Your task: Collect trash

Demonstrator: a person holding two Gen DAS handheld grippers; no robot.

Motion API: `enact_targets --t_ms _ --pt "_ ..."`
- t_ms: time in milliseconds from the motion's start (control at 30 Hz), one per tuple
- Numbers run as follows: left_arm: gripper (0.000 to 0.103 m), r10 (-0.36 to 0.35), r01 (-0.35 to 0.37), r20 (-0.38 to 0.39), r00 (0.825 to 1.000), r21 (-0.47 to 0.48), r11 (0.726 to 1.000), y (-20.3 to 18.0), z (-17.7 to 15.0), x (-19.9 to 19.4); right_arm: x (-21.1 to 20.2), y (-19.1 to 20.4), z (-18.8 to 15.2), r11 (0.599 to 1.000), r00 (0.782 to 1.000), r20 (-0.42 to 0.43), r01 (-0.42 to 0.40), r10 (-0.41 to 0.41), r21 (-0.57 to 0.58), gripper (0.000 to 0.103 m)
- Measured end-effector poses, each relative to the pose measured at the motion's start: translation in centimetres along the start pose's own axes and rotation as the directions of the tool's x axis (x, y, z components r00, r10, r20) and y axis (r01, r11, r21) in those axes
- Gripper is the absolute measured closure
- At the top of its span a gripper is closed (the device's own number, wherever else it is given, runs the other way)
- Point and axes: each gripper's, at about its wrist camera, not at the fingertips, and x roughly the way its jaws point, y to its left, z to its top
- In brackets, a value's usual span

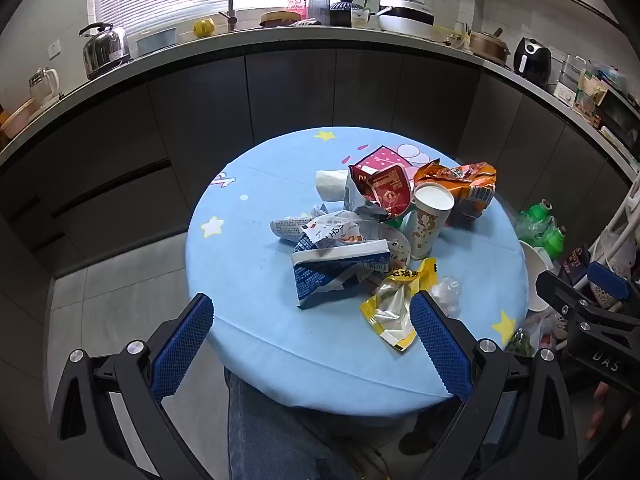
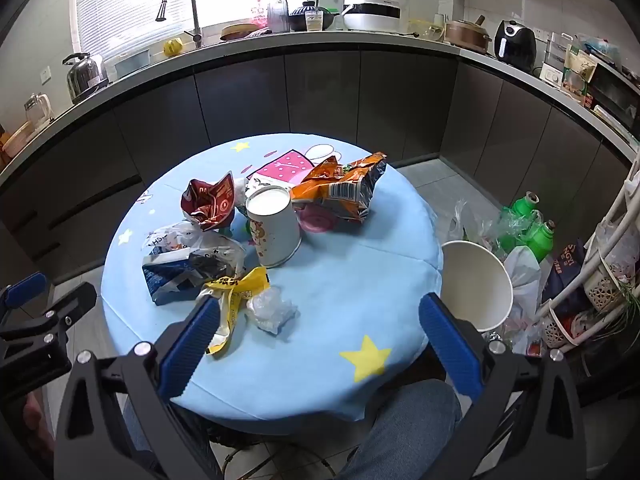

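1. Hovering at the near edge of the round blue table (image 1: 248, 280): left tongs (image 1: 312, 344) and right tongs (image 2: 320, 344), both spread wide, gripping nothing.
2. Right view alone shows the white bin (image 2: 476, 284) fully, beside the table.
3. Wrappers (image 1: 340, 268) and paper cup (image 1: 428, 220) lie mid-table.
4. Kitchen counter (image 1: 280, 38) behind.

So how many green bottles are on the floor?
3 green bottles, clustered on the floor right of the table: one at the back, one in the middle, one nearest the rack. Plastic bags may hide more.
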Motion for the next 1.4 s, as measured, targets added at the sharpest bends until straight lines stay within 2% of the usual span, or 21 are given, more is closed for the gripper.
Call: enact_targets --t_ms 1400 --pt "0.009 -0.006 0.006 0.008 1.000 -0.003 1.000 0.01 0.12 -0.35 -0.32 -0.02 0.08 1.000 1.000 0.000 0.008 -0.008 -0.006 0.003"
